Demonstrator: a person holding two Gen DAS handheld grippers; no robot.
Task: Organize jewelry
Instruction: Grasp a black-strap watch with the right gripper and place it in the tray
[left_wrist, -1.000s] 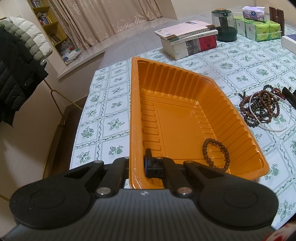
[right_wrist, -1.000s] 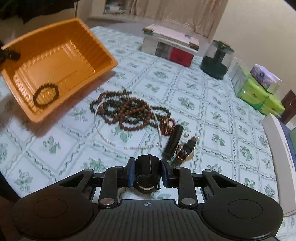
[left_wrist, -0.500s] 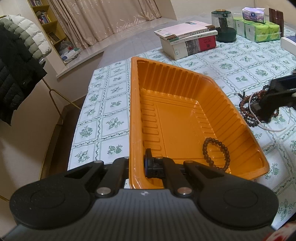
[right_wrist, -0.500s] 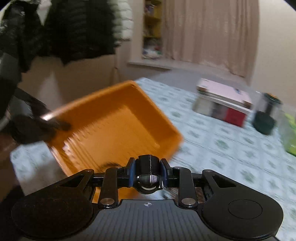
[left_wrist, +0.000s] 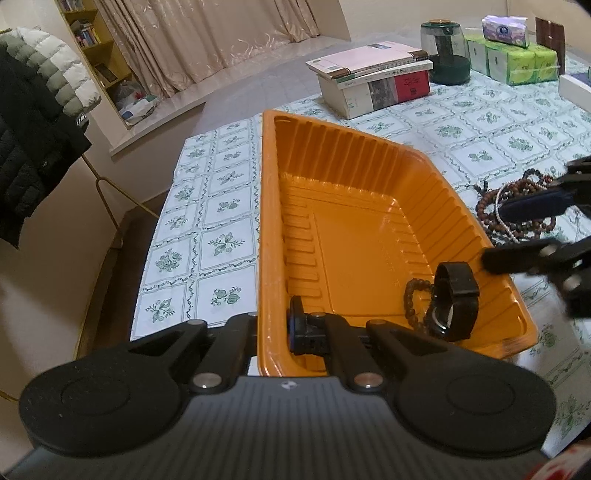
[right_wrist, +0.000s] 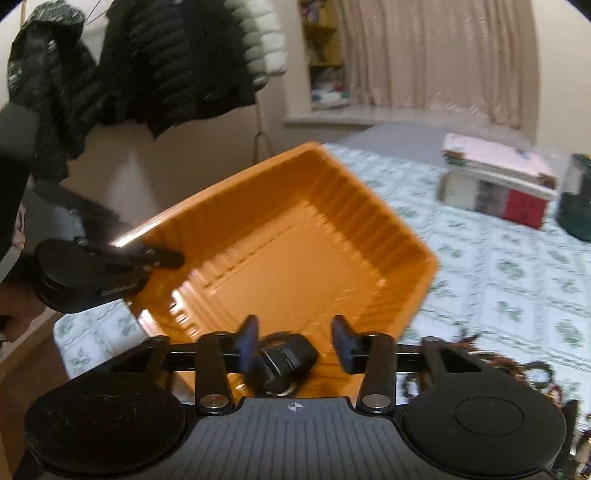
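One orange tray holds one black watch and one dark bead bracelet. On the tabletop lie one heap of bead strands, its number unclear, one stack of books, and one dark jar.

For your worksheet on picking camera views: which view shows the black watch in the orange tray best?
The left wrist view: the black watch lies sharp and whole in the orange tray, beside a bead bracelet. The right wrist view shows only a blurred dark part of it between the right gripper and its opening fingers.
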